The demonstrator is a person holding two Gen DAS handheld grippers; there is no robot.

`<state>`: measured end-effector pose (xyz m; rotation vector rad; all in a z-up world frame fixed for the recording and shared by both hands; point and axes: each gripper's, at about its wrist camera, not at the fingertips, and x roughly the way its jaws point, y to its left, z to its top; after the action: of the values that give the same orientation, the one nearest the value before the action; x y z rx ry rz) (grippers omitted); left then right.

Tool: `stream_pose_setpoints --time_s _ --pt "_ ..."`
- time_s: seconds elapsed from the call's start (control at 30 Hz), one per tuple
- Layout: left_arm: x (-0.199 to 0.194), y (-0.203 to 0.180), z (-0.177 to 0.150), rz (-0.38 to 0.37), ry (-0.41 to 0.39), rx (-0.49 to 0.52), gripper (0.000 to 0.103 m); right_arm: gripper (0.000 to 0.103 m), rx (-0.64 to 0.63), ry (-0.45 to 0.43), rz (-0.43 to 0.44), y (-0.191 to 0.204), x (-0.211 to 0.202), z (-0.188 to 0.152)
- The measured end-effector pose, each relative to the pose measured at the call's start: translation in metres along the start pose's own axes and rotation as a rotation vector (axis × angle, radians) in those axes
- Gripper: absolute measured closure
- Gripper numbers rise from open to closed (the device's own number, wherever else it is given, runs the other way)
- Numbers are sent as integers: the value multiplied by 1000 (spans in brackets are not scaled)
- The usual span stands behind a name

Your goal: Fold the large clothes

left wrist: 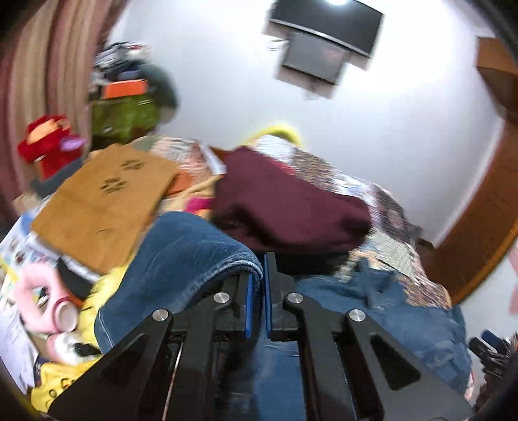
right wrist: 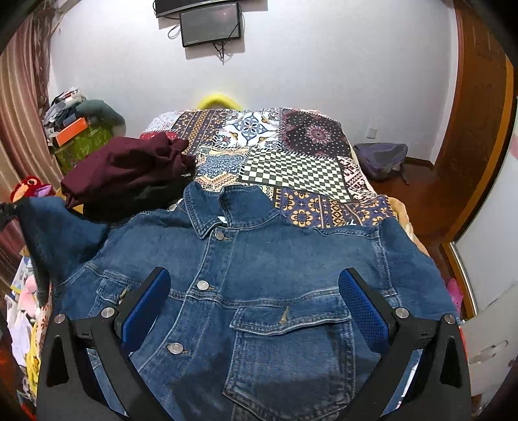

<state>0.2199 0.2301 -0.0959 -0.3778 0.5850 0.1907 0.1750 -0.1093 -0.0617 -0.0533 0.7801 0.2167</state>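
The right tool (right wrist: 254, 304) hovers over the chest of the denim jacket (right wrist: 259, 259), its blue pads spread wide and gripping nothing — poised, I judge, either to pin the front flat or to take the right sleeve once the left one is folded in. The jacket lies face up and buttoned on the near part of the bed (right wrist: 291, 155), collar toward the far end. That layout suits folding, since both sleeves can be brought across the chest.

At the left, the left tool (left wrist: 263, 281) is clenched on the jacket's left sleeve (left wrist: 181, 256), denim pinched between its pads and draped over the top of them. In the right wrist view that sleeve stands lifted off the bed at the left edge — likely the start of carrying it inward.

Just beyond the jacket's left shoulder sits a bundled maroon garment (right wrist: 129, 168), set aside clear of the working area. The bed wears a patchwork cover. Left of it are a cardboard sheet (left wrist: 103, 200), a red plush toy (right wrist: 30, 187) and a green storage box (right wrist: 81, 145). On the far white wall hang two dark screens (right wrist: 210, 26); a striped curtain (right wrist: 19, 107) is on the left, a wooden door frame (right wrist: 479, 113) on the right, with a grey backpack (right wrist: 382, 158) on the floor.
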Motion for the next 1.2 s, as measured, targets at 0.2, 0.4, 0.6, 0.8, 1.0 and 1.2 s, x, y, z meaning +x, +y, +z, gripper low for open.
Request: stream_pose_setpoints --time_s 0.2,0.4,0.6,0.8,1.0,1.2 --pt "30 -63 -32 -64 113 139 98 0 6 -11 -2 -8 -7 -5" --pt "73 -93 -81 -127 339 175 98 0 13 -14 2 -12 -12 -10" --pt "87 -100 -128 -148 504 168 93 0 5 -17 -1 -11 -15 -13" --pt "54 -88 -119 -157 464 136 57 0 -3 -24 3 -6 -17 -13" --pt "9 -40 -85 -127 345 21 43 0 -20 -31 3 4 -16 -11" --pt "-1 25 -67 -87 292 -174 39 0 -39 -24 0 13 -11 -11"
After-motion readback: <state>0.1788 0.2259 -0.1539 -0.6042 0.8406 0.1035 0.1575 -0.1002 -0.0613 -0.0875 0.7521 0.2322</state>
